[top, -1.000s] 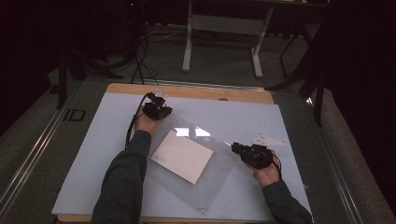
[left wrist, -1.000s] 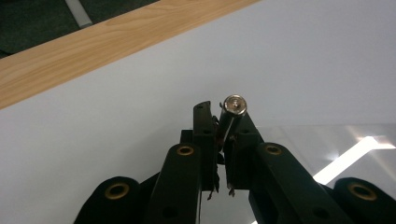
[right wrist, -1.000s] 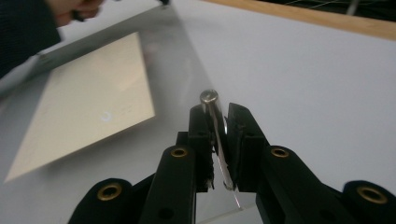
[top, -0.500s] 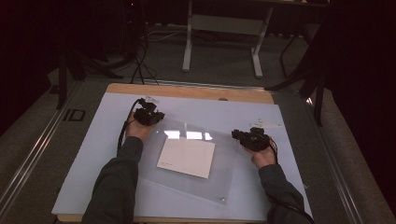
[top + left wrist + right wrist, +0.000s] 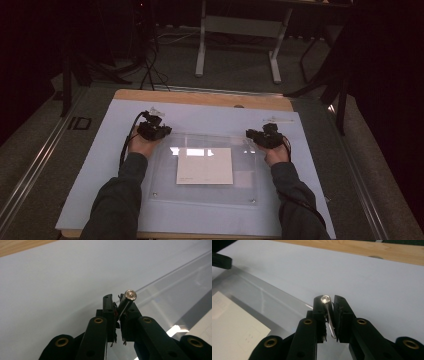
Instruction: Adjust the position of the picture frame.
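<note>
**Both tools clamp the far corners of a clear sheet**

A clear acrylic sheet [image 5: 205, 172] lies flat and square-on upon the pale blue mat that covers the surface [image 5: 100, 170]. A white card [image 5: 204, 165] sits under or inside the clear sheet, near its middle; which of the two cannot be told. Small round fasteners show at the sheet's near corners.

The left tool [image 5: 159, 129] is at the sheet's far left corner, held by the person's left hand [image 5: 141, 146]. In the left gripper view the two black jaws are closed almost together on the thin edge of the sheet, and a small silver stud [image 5: 130, 294] at that corner stands right at the jaw tips. The sheet's edge runs away to the right across the mat.

The right tool [image 5: 256, 135] is at the sheet's far right corner, held by the right hand [image 5: 273, 153]. In the right gripper view its jaws are likewise pressed close on the sheet's edge, with a second silver stud [image 5: 325, 299] seated between the tips. The white card shows at the lower left of that view, beneath the clear layer.

A strip of bare wood [image 5: 200, 98] shows along the far edge of the surface, beyond the mat. Both forearms wear dark sleeves.
</note>
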A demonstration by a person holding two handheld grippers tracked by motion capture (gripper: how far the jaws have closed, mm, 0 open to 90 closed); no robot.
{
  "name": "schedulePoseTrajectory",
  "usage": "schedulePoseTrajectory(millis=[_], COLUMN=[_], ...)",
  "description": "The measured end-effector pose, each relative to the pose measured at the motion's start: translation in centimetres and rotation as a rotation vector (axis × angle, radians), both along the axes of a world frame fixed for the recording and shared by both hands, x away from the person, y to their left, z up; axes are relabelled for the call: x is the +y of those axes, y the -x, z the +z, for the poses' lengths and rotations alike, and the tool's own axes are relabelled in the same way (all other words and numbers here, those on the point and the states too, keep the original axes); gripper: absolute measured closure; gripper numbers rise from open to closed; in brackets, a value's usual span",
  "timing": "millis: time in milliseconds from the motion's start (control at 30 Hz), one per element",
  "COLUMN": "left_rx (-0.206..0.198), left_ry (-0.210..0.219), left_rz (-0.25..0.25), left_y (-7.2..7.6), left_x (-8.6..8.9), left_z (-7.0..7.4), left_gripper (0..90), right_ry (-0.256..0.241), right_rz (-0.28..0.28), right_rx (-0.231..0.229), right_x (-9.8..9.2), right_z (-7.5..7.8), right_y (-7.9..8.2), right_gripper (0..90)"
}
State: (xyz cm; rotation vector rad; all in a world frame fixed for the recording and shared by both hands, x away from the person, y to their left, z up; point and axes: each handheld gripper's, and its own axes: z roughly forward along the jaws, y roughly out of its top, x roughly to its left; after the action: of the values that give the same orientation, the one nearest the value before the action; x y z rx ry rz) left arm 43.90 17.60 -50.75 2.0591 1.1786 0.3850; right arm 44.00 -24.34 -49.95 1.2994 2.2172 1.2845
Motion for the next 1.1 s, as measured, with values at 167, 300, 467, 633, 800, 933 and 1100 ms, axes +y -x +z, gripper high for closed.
schedulePoseTrajectory(millis=[167, 300, 467, 633, 800, 933, 1100], left_rx=[-0.005, 0.003, 0.012, 0.019, 0.011, 0.009, 0.006], left_ry=[-0.026, -0.029, -0.032, -0.049, -0.038, -0.034, -0.012], left_rz=[0.021, 0.033, 0.042, 0.041, 0.038, 0.037, 0.046], left_y=[0.3, 0.3, 0.3, 0.4, 0.4, 0.4, 0.5], left_x=[0.1, 0.1, -0.1, -0.1, -0.1, -0.1, 0.0], left_z=[-0.1, -0.5, -1.1, -1.6, -1.7, -1.7, -1.9], left_gripper=[83.9, 84.0, 84.1, 84.3, 84.3, 83.8, 83.0], right_ry=[0.014, 0.009, 0.019, 0.022, 0.035, 0.041, 0.036], right_rz=[-0.015, -0.026, -0.039, -0.046, -0.056, -0.049, -0.048], right_rx=[0.007, 0.015, 0.031, 0.042, 0.034, 0.032, 0.026], right_x=[0.8, 1.0, 1.0, 1.1, 1.3, 1.2, 1.2], right_z=[-0.7, -1.2, -1.7, -2.3, -2.3, -2.3, -2.4], right_y=[-0.5, -0.7, -1.2, -1.4, -1.3, -1.3, -1.2], right_gripper=[81.0, 81.1, 81.4, 81.7, 82.0, 81.9, 81.6])
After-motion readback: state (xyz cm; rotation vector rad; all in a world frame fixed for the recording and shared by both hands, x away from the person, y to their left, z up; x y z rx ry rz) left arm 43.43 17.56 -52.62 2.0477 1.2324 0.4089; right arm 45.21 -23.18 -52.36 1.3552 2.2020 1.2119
